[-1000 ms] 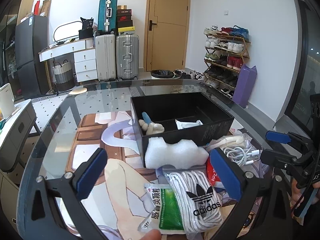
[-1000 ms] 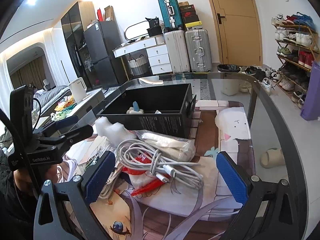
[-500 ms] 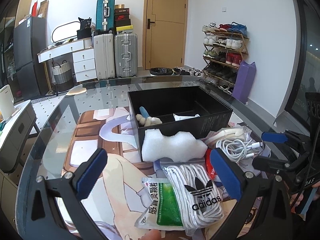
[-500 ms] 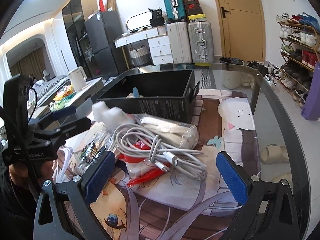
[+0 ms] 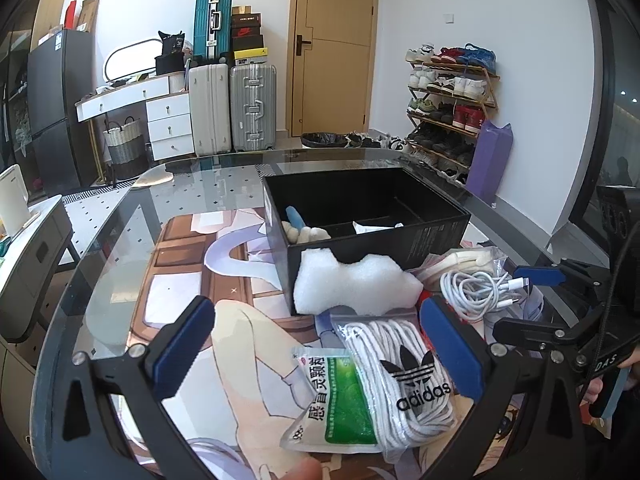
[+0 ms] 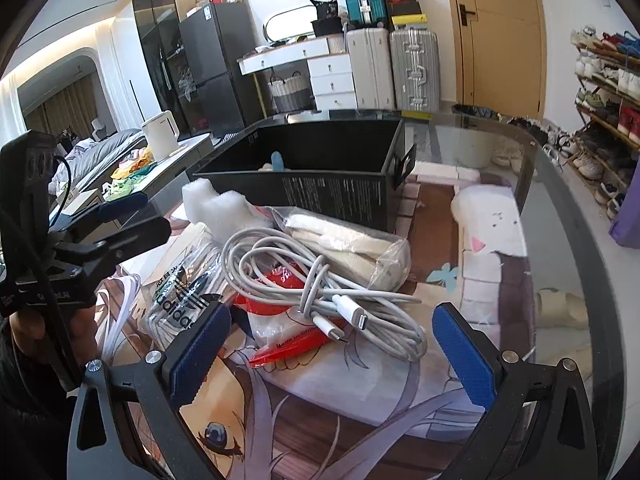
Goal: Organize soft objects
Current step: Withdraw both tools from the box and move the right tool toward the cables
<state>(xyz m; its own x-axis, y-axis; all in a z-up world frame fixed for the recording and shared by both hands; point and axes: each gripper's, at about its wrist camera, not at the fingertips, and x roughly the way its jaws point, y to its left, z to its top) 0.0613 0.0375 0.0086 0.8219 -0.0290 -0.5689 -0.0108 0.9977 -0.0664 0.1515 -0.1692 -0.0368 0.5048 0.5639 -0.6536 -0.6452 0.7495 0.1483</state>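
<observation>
A round glass table (image 5: 120,240), laid over a printed cartoon mat (image 5: 248,344), carries a heap of soft goods beside a black cardboard box (image 5: 372,216). From the left wrist view, the left gripper (image 5: 320,344) stands released, its blue ribbed pads spread wide and holding nothing. Between them lies a glossy green-and-white sachet (image 5: 340,400), its lower edge cut off by a blurred fingertip at the bottom of the frame. Just beside it sits a clear bag of white ribbed laces (image 5: 404,372) printed with an Adidas logo. A lumpy white foam block (image 5: 356,288) leans against the box's near wall, hiding part of it. Inside the box's left compartment a small cream plush toy (image 5: 308,232) with a blue piece shows only partly above the rim; a scrap of white in the right compartment is too small to identify. Further right, a coiled white charging cable (image 6: 320,292) rests on a red-and-clear plastic packet (image 6: 296,344), most of which is buried under the cable. A crinkled clear bag of cream fabric (image 6: 348,244) lies behind the cable, touching the box. The right gripper (image 6: 328,348) is likewise released, jaws wide above the cable and grasping nothing. At the right edge the table's dark rim (image 6: 576,216) curves out of view.
</observation>
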